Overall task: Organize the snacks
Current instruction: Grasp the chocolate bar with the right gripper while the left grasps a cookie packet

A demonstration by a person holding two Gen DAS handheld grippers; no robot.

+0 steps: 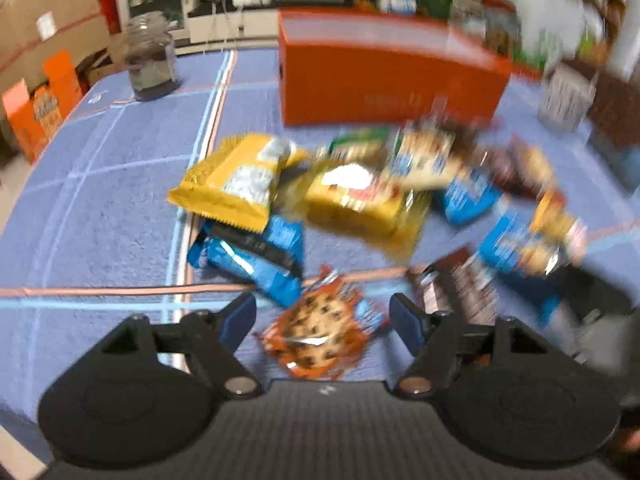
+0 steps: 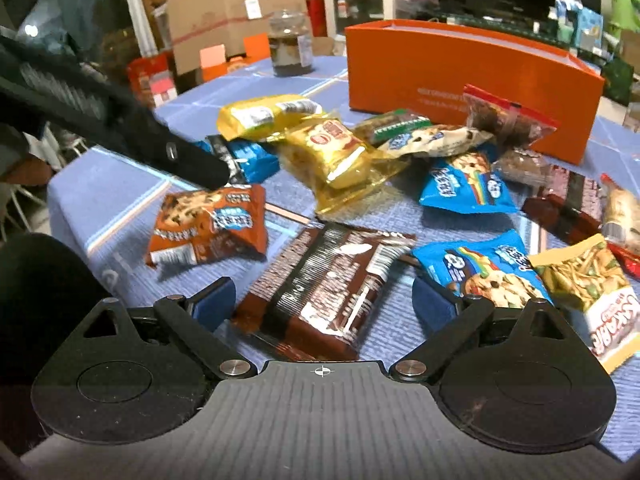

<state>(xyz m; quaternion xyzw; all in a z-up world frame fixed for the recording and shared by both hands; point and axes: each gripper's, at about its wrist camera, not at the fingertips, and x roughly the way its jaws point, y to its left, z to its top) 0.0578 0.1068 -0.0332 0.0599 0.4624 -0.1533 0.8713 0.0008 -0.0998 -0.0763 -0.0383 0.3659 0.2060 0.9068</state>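
Both tongs open over snack pile on blue tabletop.
Left tongs [image 1: 323, 314] gape w/ orange cookie pack [image 1: 320, 330] between pads, not pinched; right tongs [image 2: 323, 302] spread wide astride brown wafer pack [image 2: 324, 292], pads clear. Beyond: yellow & blue packs heaped mid-tabletop, orange box [image 2: 472, 80] nr far edge, jar [image 2: 290, 42] toward far-left corner.

Right gripper [image 2: 322, 304] hangs with jaws wide apart either side of a brown wafer pack [image 2: 324, 292] lying on the blue surface [image 2: 120, 184], orange cookie bag [image 2: 208, 224] at ten o'clock, orange box [image 2: 472, 80] around one.
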